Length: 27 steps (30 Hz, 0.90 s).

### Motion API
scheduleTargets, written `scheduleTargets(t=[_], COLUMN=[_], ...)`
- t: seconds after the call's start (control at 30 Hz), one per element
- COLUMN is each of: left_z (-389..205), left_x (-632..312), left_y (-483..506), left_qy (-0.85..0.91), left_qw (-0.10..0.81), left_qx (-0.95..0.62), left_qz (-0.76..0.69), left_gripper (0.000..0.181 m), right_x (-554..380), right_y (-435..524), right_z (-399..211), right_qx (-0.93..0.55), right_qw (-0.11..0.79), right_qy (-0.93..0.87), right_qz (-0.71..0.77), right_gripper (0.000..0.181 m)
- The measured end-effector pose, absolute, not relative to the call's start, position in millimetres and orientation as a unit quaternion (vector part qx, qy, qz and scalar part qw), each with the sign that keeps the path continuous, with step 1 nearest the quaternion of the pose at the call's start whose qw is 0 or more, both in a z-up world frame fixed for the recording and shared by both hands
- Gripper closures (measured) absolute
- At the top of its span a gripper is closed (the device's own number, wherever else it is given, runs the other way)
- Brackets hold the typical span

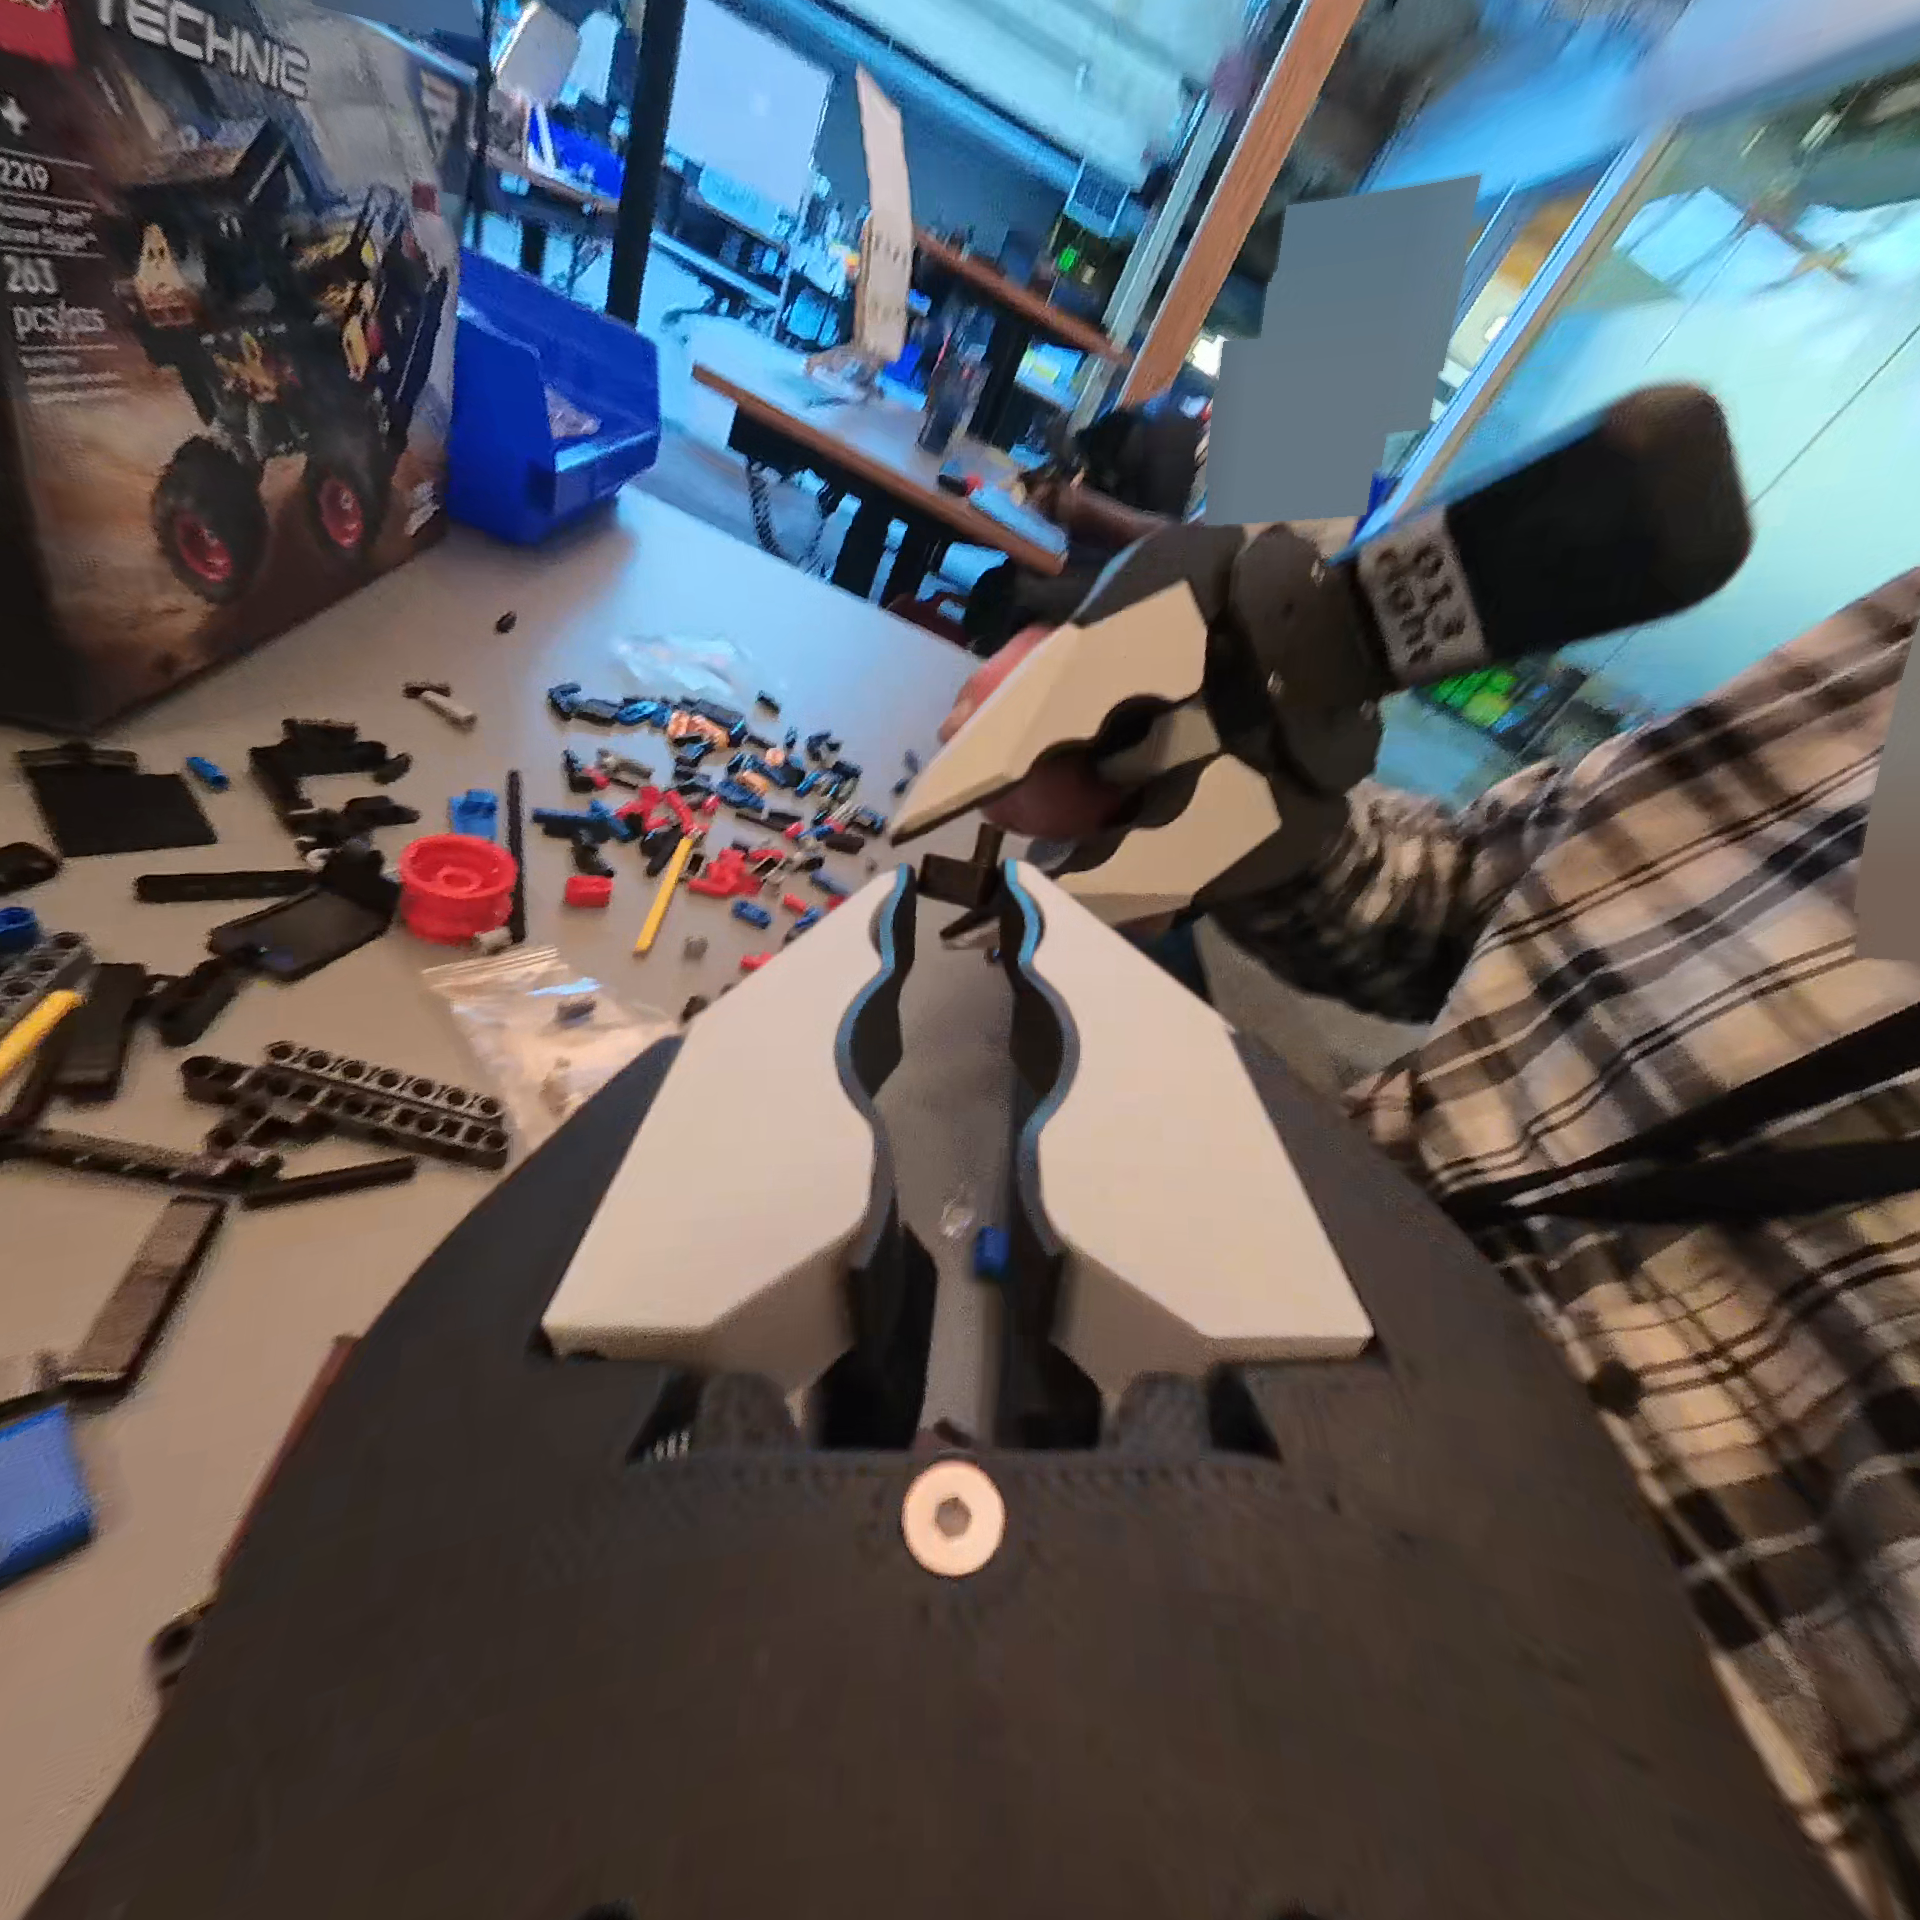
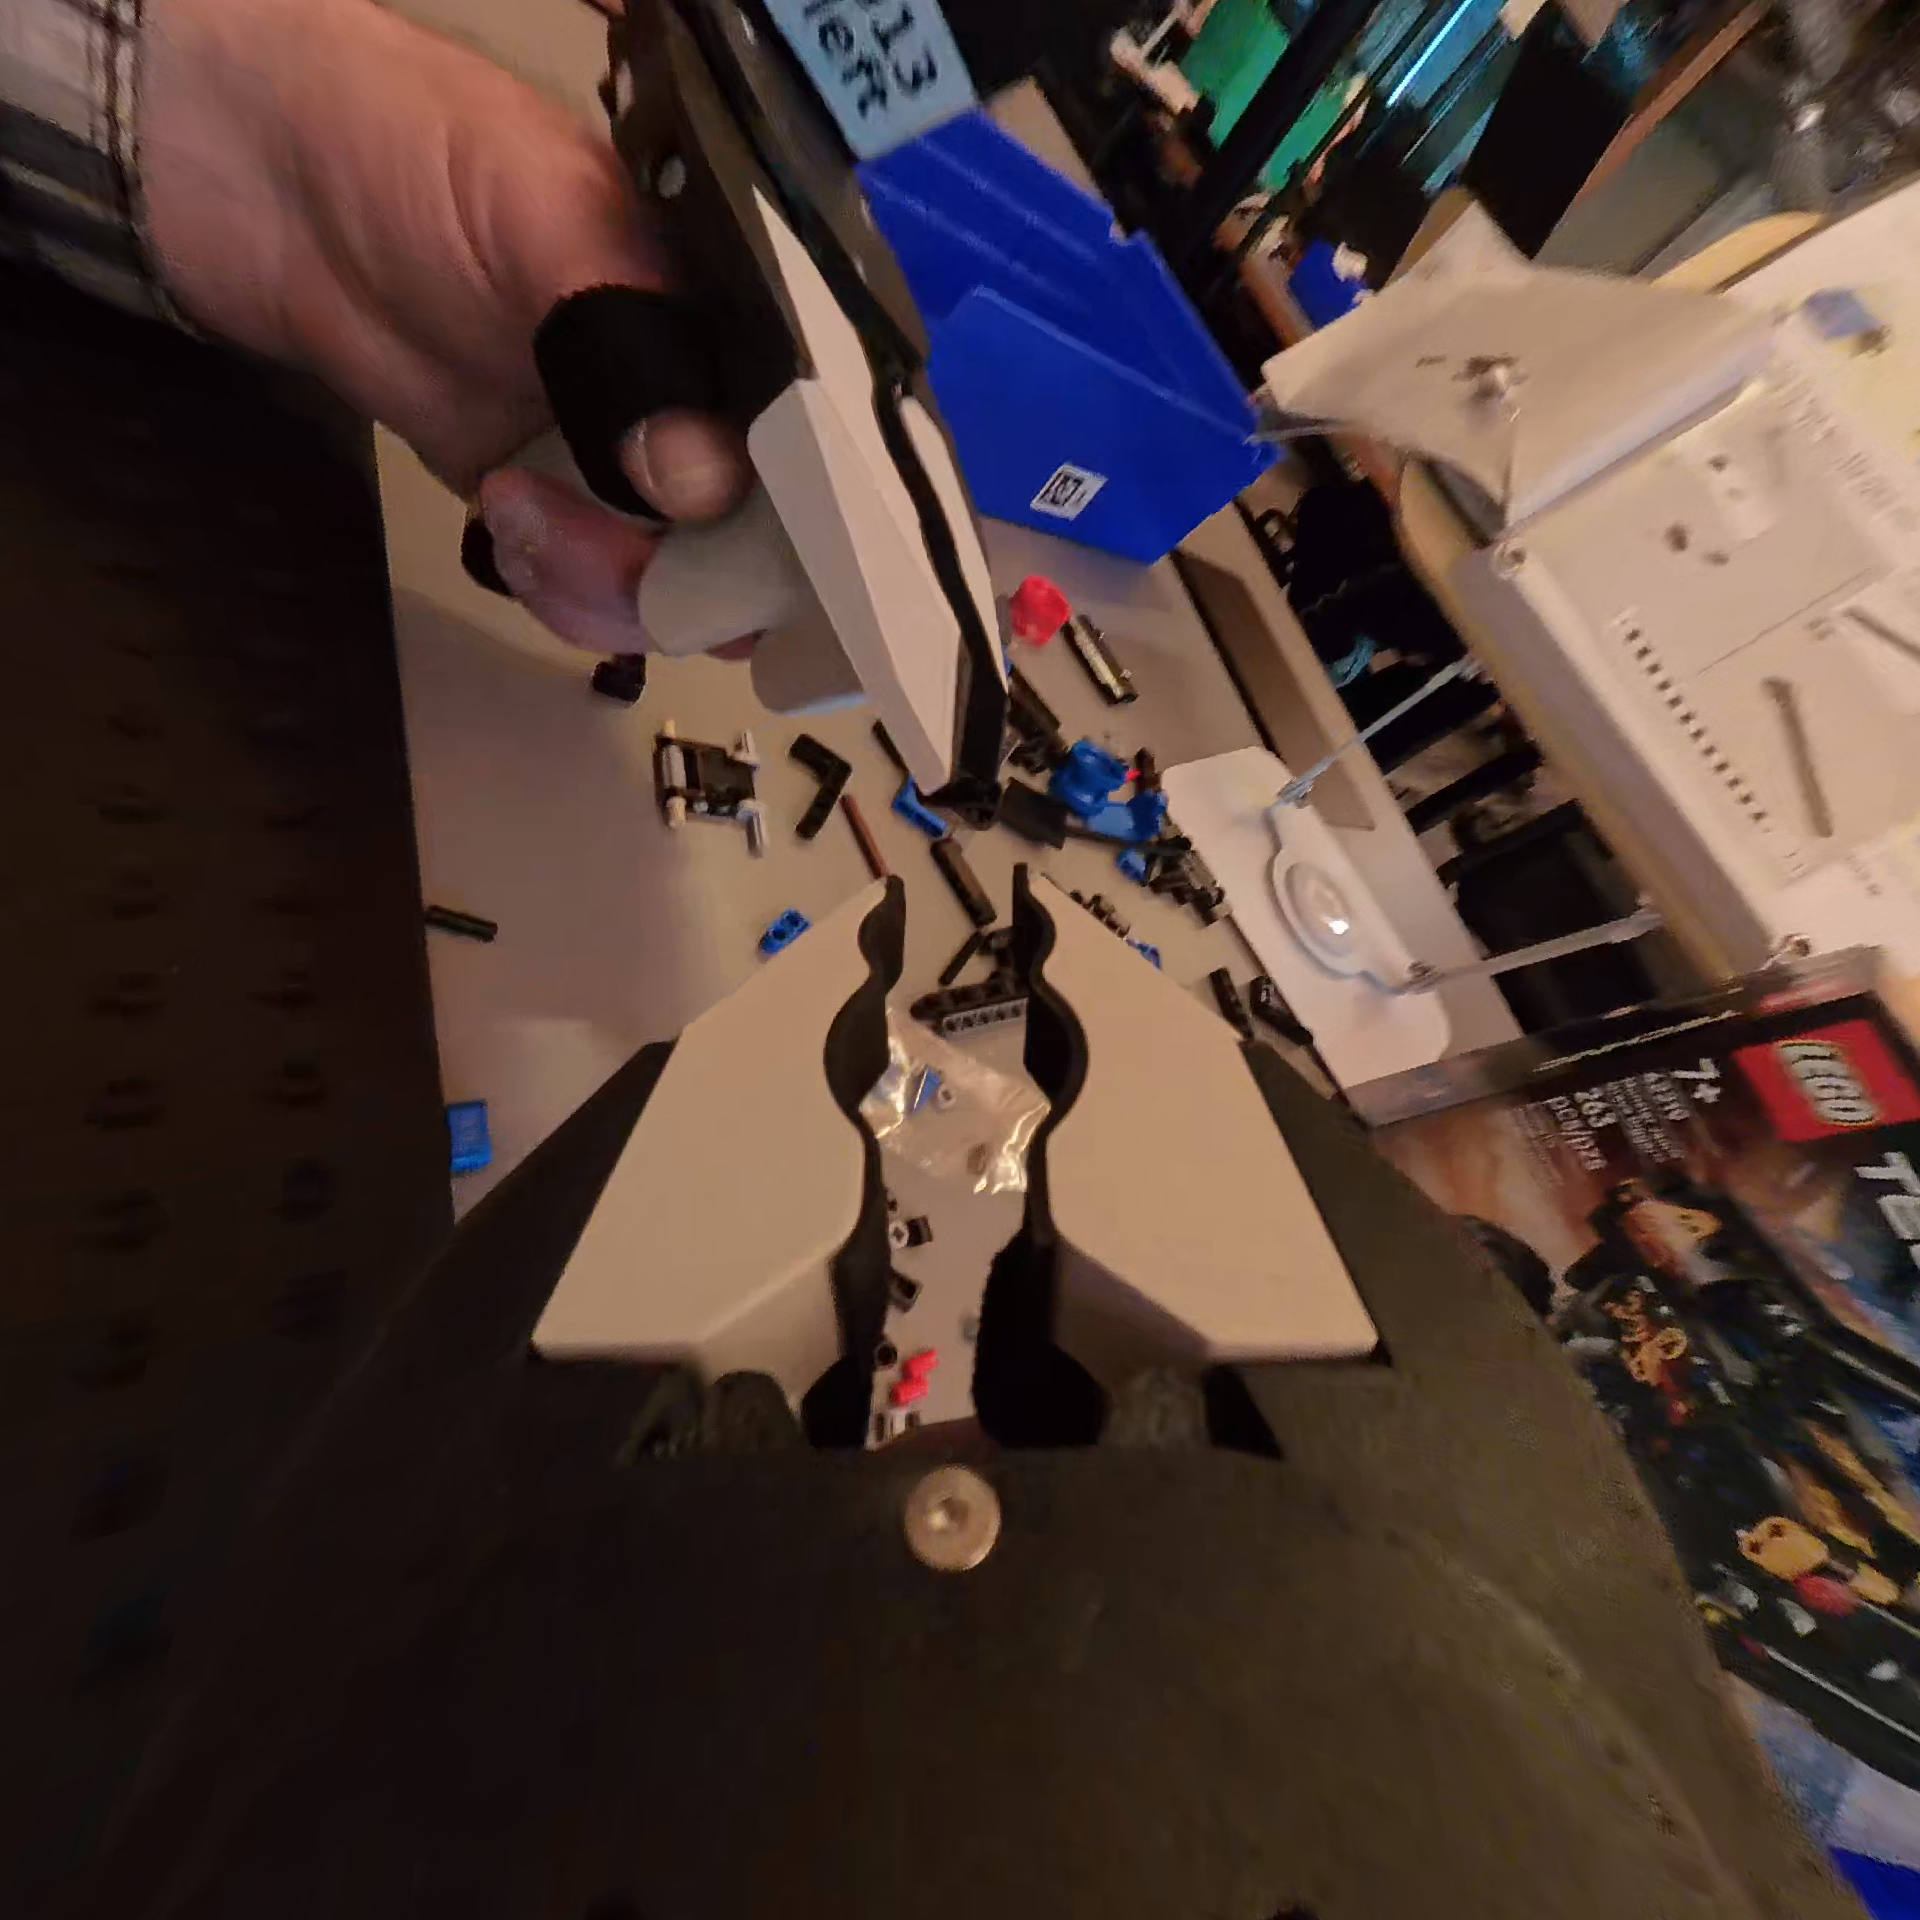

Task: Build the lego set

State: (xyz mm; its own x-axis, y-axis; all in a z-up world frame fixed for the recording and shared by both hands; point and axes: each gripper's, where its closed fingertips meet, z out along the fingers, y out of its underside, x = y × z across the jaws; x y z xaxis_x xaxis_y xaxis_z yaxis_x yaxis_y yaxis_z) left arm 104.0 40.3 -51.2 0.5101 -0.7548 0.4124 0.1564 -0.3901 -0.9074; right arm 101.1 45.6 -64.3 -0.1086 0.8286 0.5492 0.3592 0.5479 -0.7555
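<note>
- Left hand-held gripper [image 1: 958, 894]: I pinch a small black piece [image 1: 961, 896] at its tips.
- Right hand-held gripper [image 2: 961, 902]: tips slightly spread, gripping nothing, above desk [image 2: 582, 831] scattered with parts.

Small black lego piece [image 1: 961, 883] pinched between closed jaws; loose black, blue, red pieces [image 1: 707, 790] scattered on table.
</note>
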Motion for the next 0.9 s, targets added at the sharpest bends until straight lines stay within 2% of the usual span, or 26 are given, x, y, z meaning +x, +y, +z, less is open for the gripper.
scheduleTargets(t=[0.17, 0.43, 0.57, 0.73, 0.83, 0.9], left_z=[-48.8, -57.7, -42.4, -31.5, -22.7, -21.5], left_x=[108.0, 116.5, 117.4, 120.0, 117.4, 120.3], left_y=[37.6, 34.4, 33.6, 30.7, 39.3, 42.0], left_qy=[0.198, 0.233, 0.24, 0.244, 0.27, 0.324], left_qw=[0.483, 0.435, 0.46, 0.493, 0.583, 0.631], left_qx=[-0.692, -0.719, -0.696, -0.666, -0.656, -0.651], left_qz=[-0.499, -0.49, -0.496, -0.505, -0.397, -0.27], left_gripper=[0.167, 0.167, 0.167, 0.162, 0.16, 0.16], right_x=[98.8, 100.1, 103.9, 115.3, 118.7, 119.9], right_y=[38.4, 32.7, 33.5, 31.6, 39.1, 41.8], right_z=[-47.6, -60.3, -45.8, -17.7, -9.5, -8.0], right_qx=[-0.373, -0.332, -0.388, -0.436, -0.461, -0.466], right_qw=[0.564, 0.517, 0.495, 0.42, 0.347, 0.314], right_qy=[-0.709, -0.769, -0.711, -0.577, -0.483, -0.442], right_qz=[0.201, 0.174, 0.315, 0.548, 0.659, 0.699], right_gripper=[0.164, 0.167, 0.168, 0.167, 0.167, 0.168])
